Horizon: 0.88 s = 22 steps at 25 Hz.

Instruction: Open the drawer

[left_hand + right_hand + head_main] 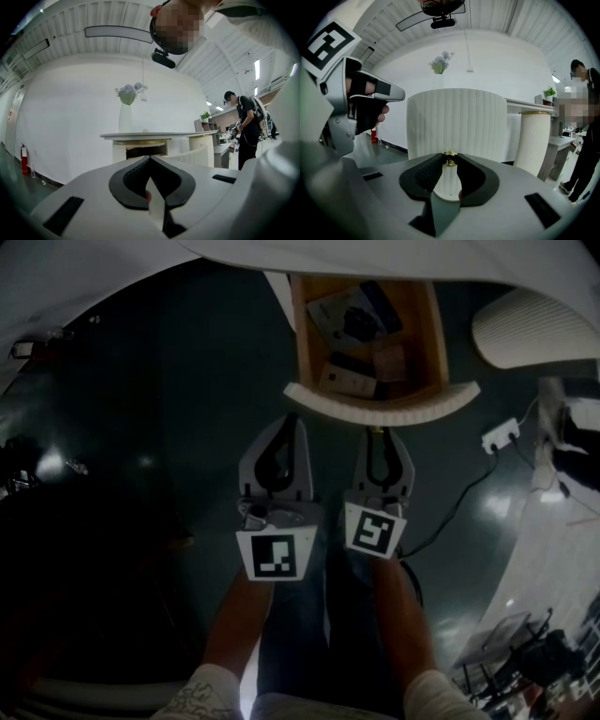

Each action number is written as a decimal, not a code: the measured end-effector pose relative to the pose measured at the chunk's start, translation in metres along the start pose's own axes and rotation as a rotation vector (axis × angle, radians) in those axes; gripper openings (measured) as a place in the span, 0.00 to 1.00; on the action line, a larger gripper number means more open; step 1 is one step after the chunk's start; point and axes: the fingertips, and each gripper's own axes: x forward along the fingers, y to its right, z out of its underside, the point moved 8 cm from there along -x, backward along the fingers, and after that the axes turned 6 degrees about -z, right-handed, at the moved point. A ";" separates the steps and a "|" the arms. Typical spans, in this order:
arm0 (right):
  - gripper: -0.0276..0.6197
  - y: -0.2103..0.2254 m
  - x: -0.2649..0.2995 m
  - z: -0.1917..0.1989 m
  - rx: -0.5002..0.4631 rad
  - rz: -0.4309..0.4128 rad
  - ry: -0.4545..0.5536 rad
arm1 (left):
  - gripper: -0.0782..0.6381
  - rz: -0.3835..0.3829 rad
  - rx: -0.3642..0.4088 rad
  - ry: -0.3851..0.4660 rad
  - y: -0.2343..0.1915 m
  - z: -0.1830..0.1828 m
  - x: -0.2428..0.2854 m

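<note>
Curved white wall, dark glossy floor (lamp glints), red fire extinguisher at left

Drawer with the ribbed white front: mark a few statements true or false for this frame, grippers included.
1. The wooden drawer with the ribbed white front stands pulled out. True.
2. The drawer is empty. False: boxes and packets lie inside it.
3. The right gripper has its fingers closed on the small gold knob of the drawer front. True.
4. Both grippers hold the knob. False: the left gripper has its fingers together on nothing, beside the right one.
</note>
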 end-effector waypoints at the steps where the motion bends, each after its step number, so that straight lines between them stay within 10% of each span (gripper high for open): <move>1: 0.20 0.000 0.000 0.000 0.000 -0.002 -0.002 | 0.10 -0.001 0.001 0.001 0.000 -0.001 -0.001; 12: 0.21 0.003 -0.006 -0.008 0.019 -0.044 0.024 | 0.10 -0.008 0.006 -0.002 0.003 -0.009 -0.006; 22: 0.21 0.009 -0.035 -0.095 0.010 -0.063 0.106 | 0.10 -0.037 0.005 0.020 -0.003 -0.080 -0.009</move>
